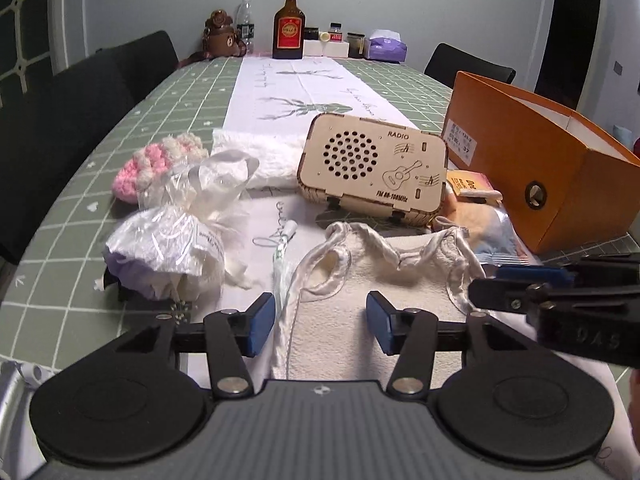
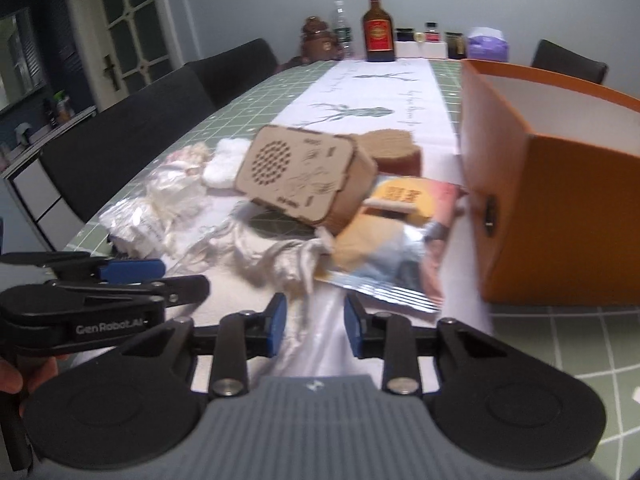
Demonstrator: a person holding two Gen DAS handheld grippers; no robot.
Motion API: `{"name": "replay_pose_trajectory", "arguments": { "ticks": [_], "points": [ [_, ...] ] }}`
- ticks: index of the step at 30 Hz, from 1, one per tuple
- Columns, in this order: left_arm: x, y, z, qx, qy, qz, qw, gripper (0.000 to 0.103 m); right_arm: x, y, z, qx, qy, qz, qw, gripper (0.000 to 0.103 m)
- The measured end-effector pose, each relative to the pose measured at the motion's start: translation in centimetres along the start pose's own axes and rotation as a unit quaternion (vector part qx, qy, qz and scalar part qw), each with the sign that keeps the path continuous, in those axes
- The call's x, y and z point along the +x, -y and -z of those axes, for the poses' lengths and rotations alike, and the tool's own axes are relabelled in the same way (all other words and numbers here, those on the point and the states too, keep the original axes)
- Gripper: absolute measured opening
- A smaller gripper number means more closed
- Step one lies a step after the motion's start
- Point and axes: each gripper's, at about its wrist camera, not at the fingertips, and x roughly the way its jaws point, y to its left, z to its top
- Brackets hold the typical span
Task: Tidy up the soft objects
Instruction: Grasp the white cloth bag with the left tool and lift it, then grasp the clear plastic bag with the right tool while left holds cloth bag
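A cream towel with satin trim (image 1: 360, 280) lies on the table in front of both grippers; it also shows in the right wrist view (image 2: 288, 264). My left gripper (image 1: 320, 324) is open, its jaws on either side of the towel's near left edge. My right gripper (image 2: 316, 324) is open over the towel's near right part. A pink and white knitted piece (image 1: 156, 164), a white fluffy cloth (image 1: 260, 152), a plastic-wrapped white bundle (image 1: 168, 248) and a tan plush (image 2: 368, 240) lie around. An open orange box (image 2: 552, 184) stands at the right.
A wooden radio (image 1: 372, 168) stands tilted behind the towel, with a foil snack packet (image 2: 404, 264) and a brown sponge (image 2: 394, 150) by it. Bottles, jars and a tissue box (image 1: 386, 44) line the far end. Dark chairs (image 1: 60, 128) stand along the left side.
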Motion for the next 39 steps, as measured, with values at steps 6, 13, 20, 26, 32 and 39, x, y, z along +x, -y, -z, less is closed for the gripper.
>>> {"name": "replay_pose_trajectory", "arguments": {
  "ticks": [6, 13, 20, 26, 32, 39],
  "points": [
    [-0.3, -0.3, 0.4, -0.011, 0.013, 0.022, 0.9996, 0.055, 1.0, -0.6, 0.8, -0.012, -0.002, -0.007, 1.000, 0.014],
    [-2.3, 0.7, 0.0, -0.017, 0.033, 0.069, 0.9969, 0.053, 0.9, 0.4, 0.9, 0.001, -0.005, -0.012, 1.000, 0.013],
    [-0.3, 0.8, 0.6, -0.065, -0.021, 0.060, 0.9959, 0.054, 0.8, 0.5, 0.8, 0.002, -0.009, -0.015, 1.000, 0.013],
    [-0.4, 3.2, 0.2, -0.017, -0.013, 0.106, 0.9941, 0.020, 1.0, 1.3, 0.7, 0.020, -0.012, -0.032, 0.999, 0.013],
    [0.7, 4.0, 0.3, -0.003, -0.023, 0.072, 0.9971, 0.019, 0.9, 1.7, 0.5, 0.023, -0.018, -0.045, 0.999, 0.013],
    [-2.9, 2.8, -0.8, -0.011, 0.036, 0.062, 0.9974, 0.016, -1.8, 1.5, 0.2, 0.004, 0.020, -0.037, 0.999, 0.048]
  ]
}}
